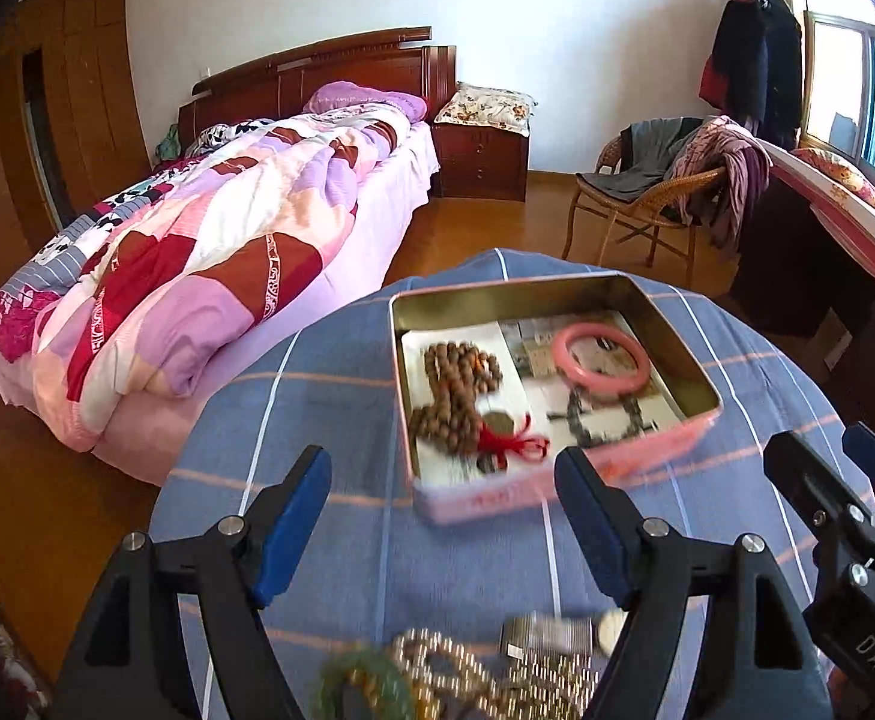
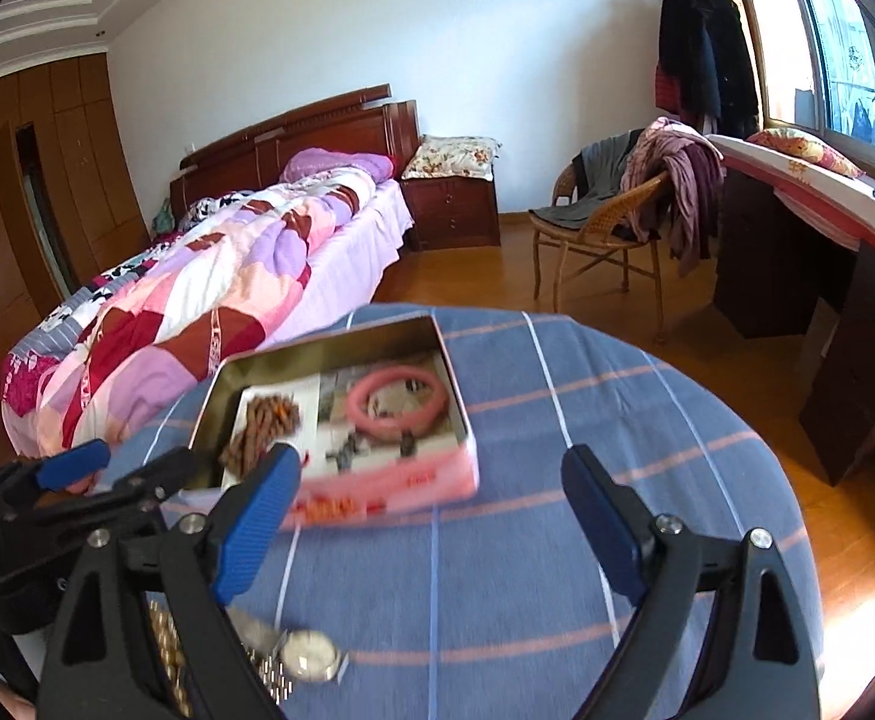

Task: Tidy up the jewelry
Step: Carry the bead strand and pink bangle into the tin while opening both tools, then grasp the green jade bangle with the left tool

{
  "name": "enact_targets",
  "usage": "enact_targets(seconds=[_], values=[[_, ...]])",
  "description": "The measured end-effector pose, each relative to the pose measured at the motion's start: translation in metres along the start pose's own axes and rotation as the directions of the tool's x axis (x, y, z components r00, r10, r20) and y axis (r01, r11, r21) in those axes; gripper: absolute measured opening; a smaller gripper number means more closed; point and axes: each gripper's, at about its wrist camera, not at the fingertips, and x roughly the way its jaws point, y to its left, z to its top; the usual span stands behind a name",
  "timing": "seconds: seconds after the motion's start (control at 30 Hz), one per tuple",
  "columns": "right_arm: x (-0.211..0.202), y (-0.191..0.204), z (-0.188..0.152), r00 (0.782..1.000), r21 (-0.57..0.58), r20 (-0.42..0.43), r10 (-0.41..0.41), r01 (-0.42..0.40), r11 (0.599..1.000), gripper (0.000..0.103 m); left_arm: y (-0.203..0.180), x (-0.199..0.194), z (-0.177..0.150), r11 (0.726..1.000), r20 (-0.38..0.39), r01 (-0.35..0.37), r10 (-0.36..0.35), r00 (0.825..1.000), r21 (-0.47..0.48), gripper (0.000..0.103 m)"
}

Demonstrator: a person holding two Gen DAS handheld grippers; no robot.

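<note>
1. Left wrist view: the left gripper [image 1: 440,531] stands wide open and holds nothing. The pink tin [image 1: 557,384] sits just ahead on the blue checked cloth [image 1: 329,396], its long side running across the view; brown beads [image 1: 458,387] and a pink bangle [image 1: 602,363] lie inside. A loose heap of gold chains [image 1: 467,675] lies nearer the camera than the fingers, with a watch beside it.

2. Right wrist view: the right gripper [image 2: 431,531] is also wide open and empty. The watch [image 2: 308,663] lies low and left, just beside its left finger [image 2: 257,534], band pointing left. The tin is ahead and to the left. The right gripper looks the nearer to the watch.
</note>
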Motion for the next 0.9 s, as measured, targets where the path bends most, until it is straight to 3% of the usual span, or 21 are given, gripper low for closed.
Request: enact_targets(seconds=[0.1,0.4,0.6,0.77,0.9], values=[[-0.009,-0.002,-0.01,1.0,0.005,-0.015,0.003,-0.003,1.0,0.091,0.008,-0.014,-0.013,1.0,0.017,-0.008,0.008,1.0,0.003,0.077],[-0.033,-0.001,-0.042,0.999,-0.022,-0.046,-0.004,0.003,1.0,0.091,0.065,-0.039,-0.079,0.994,0.024,0.063,-0.061,0.998,-0.089,0.077],[-0.034,0.001,-0.058,0.996,-0.036,-0.088,0.019,-0.022,0.999,0.088,0.069,-0.045,-0.118,0.996,0.005,0.087,-0.087,0.996,-0.017,0.077],[-0.035,0.011,-0.072,0.993,-0.076,-0.118,0.02,-0.029,0.997,0.082,0.071,-0.04,-0.121,0.986,-0.02,0.143,-0.145,0.989,-0.087,0.077],[-0.036,0.014,-0.079,0.991,-0.091,-0.134,0.022,-0.034,0.995,0.081,0.055,-0.042,-0.113,0.984,0.009,0.175,-0.175,0.984,-0.036,0.077]])
